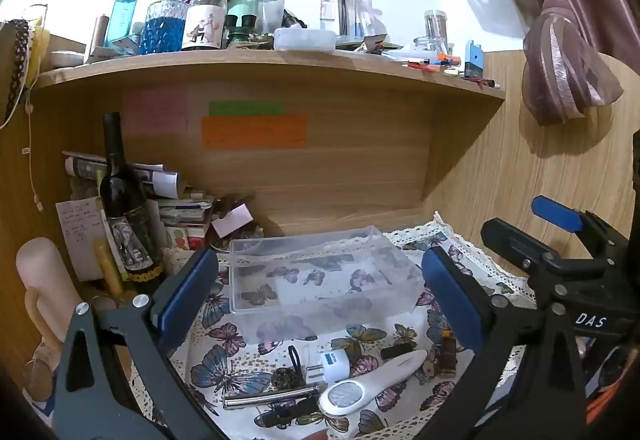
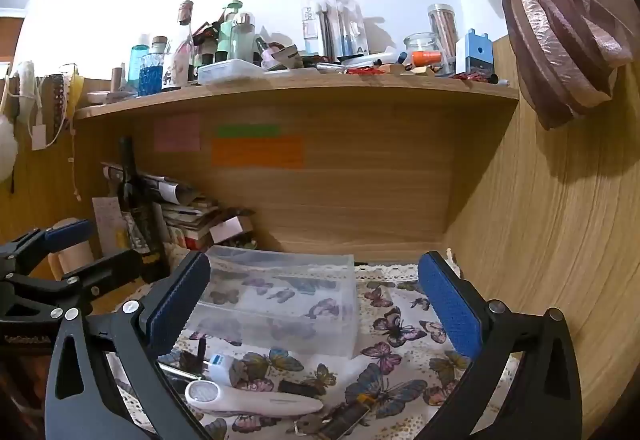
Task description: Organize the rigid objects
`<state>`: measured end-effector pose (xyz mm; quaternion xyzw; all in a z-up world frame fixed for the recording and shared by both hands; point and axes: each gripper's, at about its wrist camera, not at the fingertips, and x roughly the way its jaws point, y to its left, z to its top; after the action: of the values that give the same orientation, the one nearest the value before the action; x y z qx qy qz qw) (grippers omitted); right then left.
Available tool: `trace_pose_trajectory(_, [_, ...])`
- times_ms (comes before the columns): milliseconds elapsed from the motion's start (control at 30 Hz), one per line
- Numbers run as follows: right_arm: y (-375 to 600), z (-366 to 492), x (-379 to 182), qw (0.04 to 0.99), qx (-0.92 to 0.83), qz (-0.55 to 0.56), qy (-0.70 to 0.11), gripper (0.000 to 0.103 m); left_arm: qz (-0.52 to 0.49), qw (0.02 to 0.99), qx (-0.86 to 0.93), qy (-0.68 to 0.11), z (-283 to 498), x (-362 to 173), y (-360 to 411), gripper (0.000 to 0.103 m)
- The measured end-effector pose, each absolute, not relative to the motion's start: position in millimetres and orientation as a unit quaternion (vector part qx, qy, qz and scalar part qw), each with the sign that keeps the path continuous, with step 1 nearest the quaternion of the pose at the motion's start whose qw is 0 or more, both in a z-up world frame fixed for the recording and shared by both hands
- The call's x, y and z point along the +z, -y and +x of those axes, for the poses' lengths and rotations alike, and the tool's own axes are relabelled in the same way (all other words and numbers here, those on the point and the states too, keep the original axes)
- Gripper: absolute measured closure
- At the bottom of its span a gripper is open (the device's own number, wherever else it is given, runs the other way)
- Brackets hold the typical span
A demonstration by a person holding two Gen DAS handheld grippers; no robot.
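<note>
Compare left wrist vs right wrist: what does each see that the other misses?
Left wrist only: the right tool at its right edge, and the thin silver metal rod on the cloth. Right wrist only: the left tool at its left edge, open. Both: the empty clear plastic box, white handheld device with round mesh head, white plug adapter, butterfly-print tablecloth.

Sticky notes [image 1: 253,131] writing blurred, unreadable; dark stick [image 2: 344,418] cut by bottom edge; white massager [image 2: 248,400] head partly behind finger.

"DAS" on right gripper [image 1: 532,236]
</note>
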<state>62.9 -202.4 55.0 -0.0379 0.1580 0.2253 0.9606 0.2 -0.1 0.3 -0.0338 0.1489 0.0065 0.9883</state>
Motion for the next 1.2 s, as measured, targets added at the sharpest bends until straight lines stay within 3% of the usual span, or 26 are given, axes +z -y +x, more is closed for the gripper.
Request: trace_pose_trajectory(1200, [201.1,62.9,54.6,0.959,0.230,-0.039,-0.159,0.000,-0.024,0.991,-0.003,-0.132,-4.6,6.0,5.9,0.000])
